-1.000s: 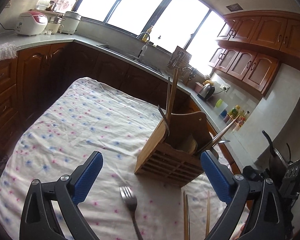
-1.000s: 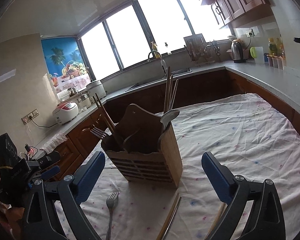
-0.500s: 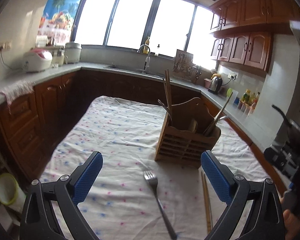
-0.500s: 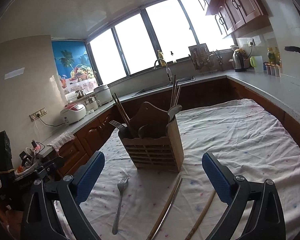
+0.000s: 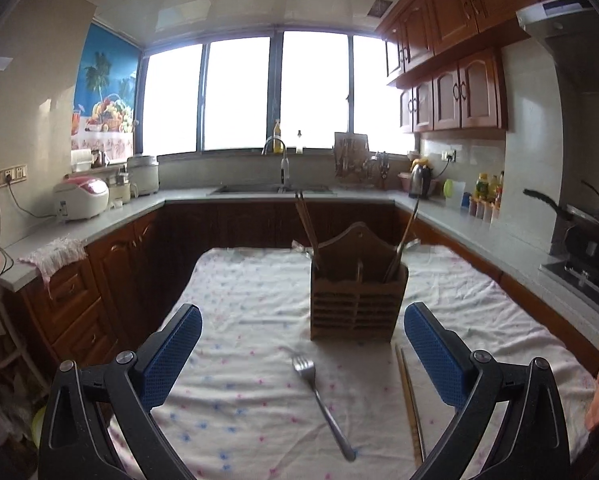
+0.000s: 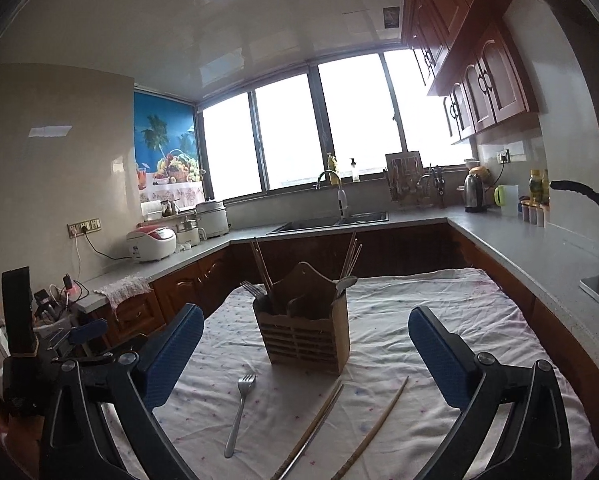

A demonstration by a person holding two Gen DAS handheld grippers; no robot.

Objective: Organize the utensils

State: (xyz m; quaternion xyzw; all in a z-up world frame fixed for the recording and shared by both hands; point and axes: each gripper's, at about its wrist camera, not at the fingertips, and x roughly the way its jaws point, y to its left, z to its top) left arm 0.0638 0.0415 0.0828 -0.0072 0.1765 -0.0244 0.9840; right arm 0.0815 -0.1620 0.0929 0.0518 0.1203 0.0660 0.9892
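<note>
A wooden utensil holder [image 5: 358, 308] [image 6: 305, 338] stands on the table, with chopsticks, forks and a spoon standing in it. A metal fork [image 5: 322, 398] [image 6: 239, 412] lies on the cloth in front of it. Chopsticks [image 5: 409, 396] [image 6: 319, 424] lie to the fork's right; a single chopstick [image 6: 379, 426] lies further right. My left gripper [image 5: 302, 354] is open and empty, above the near table with the fork between its fingers. My right gripper [image 6: 305, 356] is open and empty, held back from the holder.
The table carries a white dotted tablecloth [image 5: 239, 300] [image 6: 439, 300]. Counters with wooden cabinets run around the room, with a sink [image 6: 331, 220], rice cookers [image 5: 81, 198] and a kettle [image 6: 473, 196]. The left gripper's body [image 6: 71, 340] shows at the right wrist view's left.
Both grippers have pulled back and up from the holder, which now looks smaller and farther. The views have levelled out. The fork and chopsticks lie as before.
</note>
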